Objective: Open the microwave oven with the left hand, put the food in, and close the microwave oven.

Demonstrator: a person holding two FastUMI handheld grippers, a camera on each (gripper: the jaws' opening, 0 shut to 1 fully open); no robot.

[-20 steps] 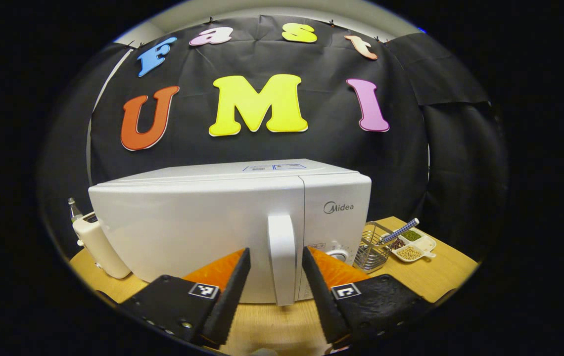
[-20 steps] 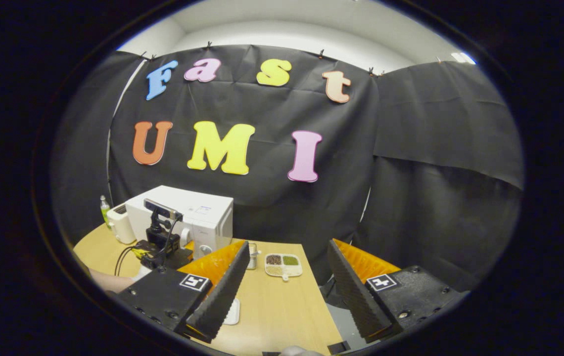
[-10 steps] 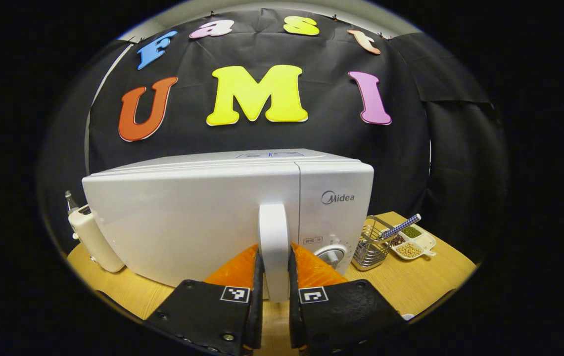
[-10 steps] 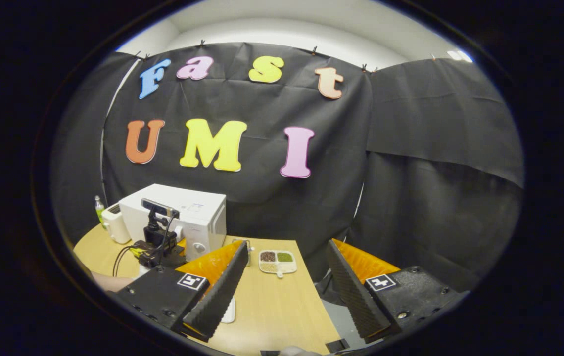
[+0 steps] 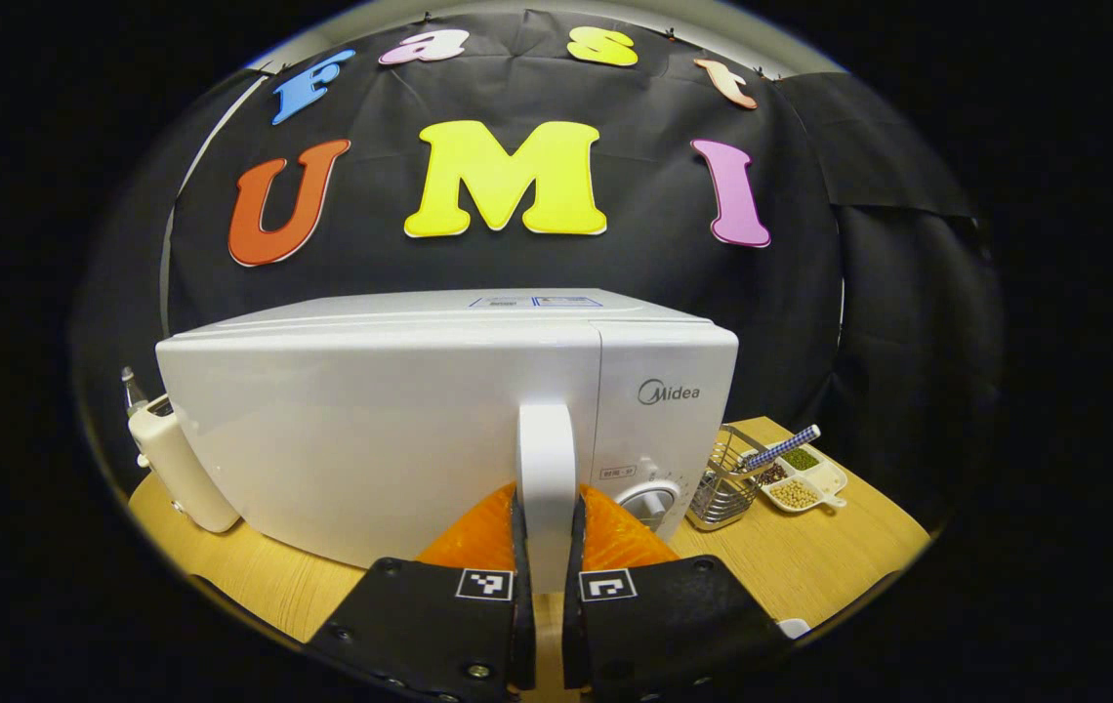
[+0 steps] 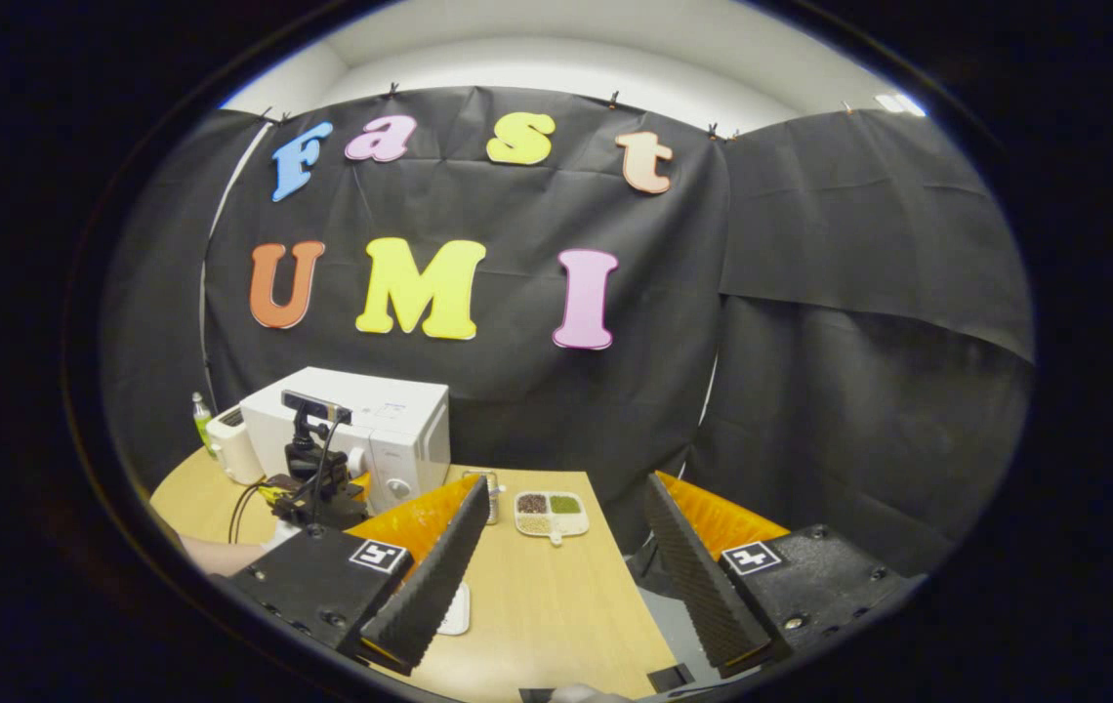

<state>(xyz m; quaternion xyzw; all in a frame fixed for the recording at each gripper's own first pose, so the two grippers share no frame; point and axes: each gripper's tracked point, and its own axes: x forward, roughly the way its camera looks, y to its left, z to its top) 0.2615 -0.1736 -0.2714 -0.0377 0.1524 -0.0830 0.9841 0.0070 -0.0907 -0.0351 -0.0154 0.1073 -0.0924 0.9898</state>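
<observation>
A white microwave oven (image 5: 381,430) stands on the wooden table, its door closed. Its upright white door handle (image 5: 545,469) sits between the fingers of my left gripper (image 5: 545,547), which is shut on it. In the right gripper view the microwave oven (image 6: 391,430) is far off at the left, with the left gripper (image 6: 317,488) and a person's forearm (image 6: 210,555) in front of it. My right gripper (image 6: 566,547) hangs open above the table's right edge with nothing between its fingers. A white plate edge (image 6: 457,610) peeks out beside its left finger.
Right of the microwave stand a wire basket (image 5: 727,483) with a checked stick in it and a divided white dish of beans (image 5: 805,480). A white appliance (image 5: 176,459) and a small bottle stand to its left. The wooden table (image 6: 547,605) ends near my right gripper.
My left gripper has closed from wide open onto the door handle. The right gripper has only drifted slightly and stays open.
</observation>
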